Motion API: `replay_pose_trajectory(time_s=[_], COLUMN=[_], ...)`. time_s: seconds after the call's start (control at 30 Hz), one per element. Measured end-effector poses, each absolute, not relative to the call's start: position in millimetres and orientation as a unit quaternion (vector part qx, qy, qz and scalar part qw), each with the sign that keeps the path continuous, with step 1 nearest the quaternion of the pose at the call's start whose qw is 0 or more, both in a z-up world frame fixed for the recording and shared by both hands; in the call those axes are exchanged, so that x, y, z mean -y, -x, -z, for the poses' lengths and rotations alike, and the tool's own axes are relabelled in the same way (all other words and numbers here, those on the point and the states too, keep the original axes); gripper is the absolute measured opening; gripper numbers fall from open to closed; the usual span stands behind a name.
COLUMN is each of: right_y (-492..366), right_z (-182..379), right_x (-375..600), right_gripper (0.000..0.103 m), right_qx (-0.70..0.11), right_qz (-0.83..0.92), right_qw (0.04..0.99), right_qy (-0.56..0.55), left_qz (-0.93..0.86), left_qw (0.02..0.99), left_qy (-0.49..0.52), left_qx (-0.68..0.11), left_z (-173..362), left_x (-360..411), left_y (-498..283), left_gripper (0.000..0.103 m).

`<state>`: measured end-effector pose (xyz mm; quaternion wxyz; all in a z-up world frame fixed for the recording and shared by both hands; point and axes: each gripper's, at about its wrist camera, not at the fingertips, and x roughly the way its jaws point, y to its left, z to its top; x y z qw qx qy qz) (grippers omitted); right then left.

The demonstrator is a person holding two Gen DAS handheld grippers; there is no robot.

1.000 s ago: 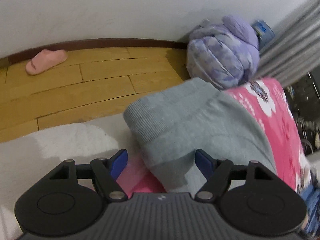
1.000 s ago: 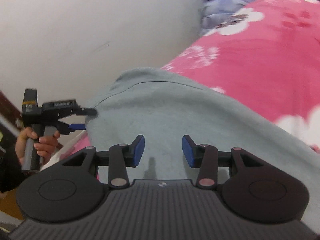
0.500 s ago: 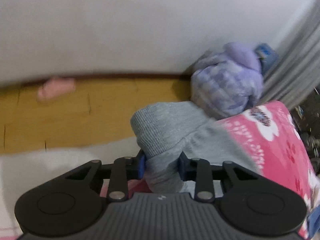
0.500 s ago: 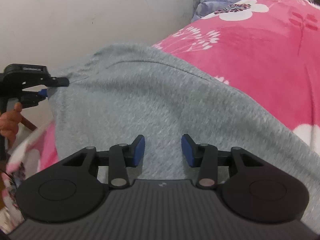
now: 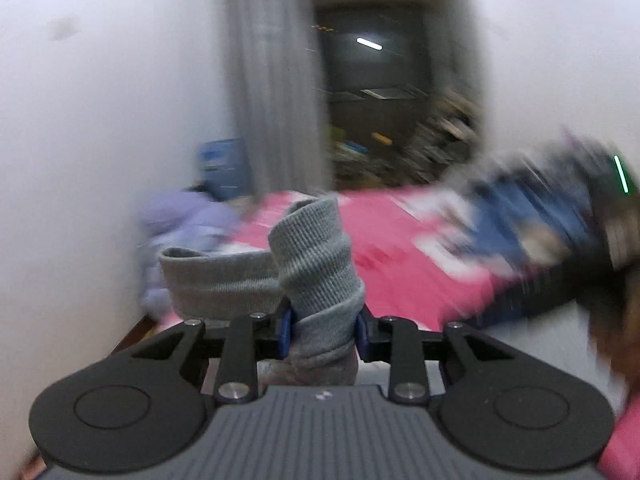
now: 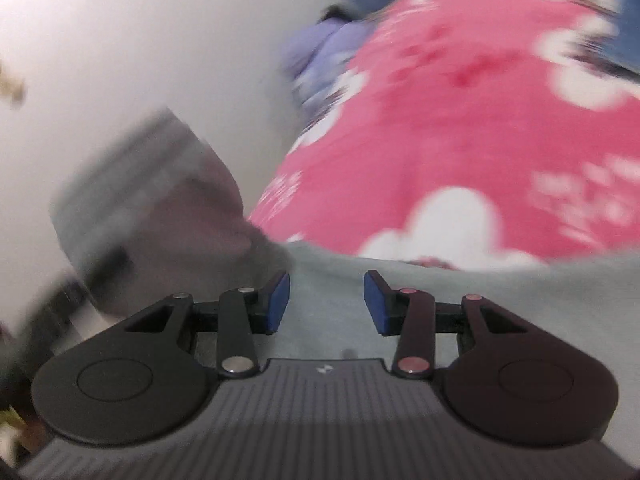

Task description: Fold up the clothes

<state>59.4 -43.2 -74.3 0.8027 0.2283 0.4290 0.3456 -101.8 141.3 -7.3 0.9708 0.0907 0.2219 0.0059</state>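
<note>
A grey knit garment stands bunched up between the blue pads of my left gripper, which is shut on its ribbed edge and holds it above the pink floral blanket. In the right wrist view the same grey garment lies flat on the pink blanket, under and ahead of my right gripper. That gripper's pads stand apart, with no cloth pinched between them. A lifted, blurred part of the grey cloth rises at the left.
A purple bundle and a blue box sit against the white wall at the bed's far end, beside a grey curtain. Blurred blue clothing lies on the right of the bed. Both views are motion-blurred.
My left gripper went from open around the grey hem to shut on it, then swung up and round with the cloth, now facing the curtain. The right gripper shifted across the garment, jaws unchanged.
</note>
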Motion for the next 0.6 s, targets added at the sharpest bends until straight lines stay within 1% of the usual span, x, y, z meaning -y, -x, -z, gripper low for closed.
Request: replay_pose_trajectory(time_s=[0.07,0.1,0.17,0.2,0.23,0.3,0.4,0.47,0.53,0.6], right_y=[-50,-46,-40,-35,-30,-22,-16,-22,-33,-43], right_z=[89,99,127,140,147,153,142,128,117,106], right_x=[82,100,125,135,139,145,140,124,98,73], right_gripper=[0.041,0.041,0.042,0.042,0.042,0.042,0.043,0.048,0.057,0.061], right_qx=[-0.441,-0.45,-0.485,-0.499,-0.502,-0.492,-0.454,-0.441,-0.441,-0.44], right_qz=[-0.31,-0.29,-0.24,-0.219,-0.214,-0.21,-0.232,-0.27,-0.305,-0.338], right_qw=[0.797,0.791,0.772,0.758,0.751,0.746,0.758,0.764,0.774,0.781], right_qy=[-0.273,-0.296,-0.335,-0.357,-0.373,-0.397,-0.406,-0.387,-0.337,-0.286], left_qz=[0.07,0.107,0.175,0.181,0.193,0.238,0.28,0.272,0.244,0.213], left_qw=[0.94,0.915,0.84,0.826,0.822,0.815,0.808,0.815,0.824,0.835], left_qy=[-0.162,-0.204,-0.304,-0.346,-0.382,-0.402,-0.372,-0.352,-0.337,-0.322], left_qx=[-0.291,-0.331,-0.415,-0.407,-0.374,-0.344,-0.361,-0.371,-0.384,-0.392], left_z=[43,63,101,107,106,95,76,71,75,81], left_x=[-101,-82,-48,-38,-31,-31,-41,-53,-61,-75], left_y=[95,91,87,92,102,113,115,112,107,104], left_gripper=[0.035,0.042,0.043,0.046,0.049,0.065,0.066,0.066,0.066,0.066])
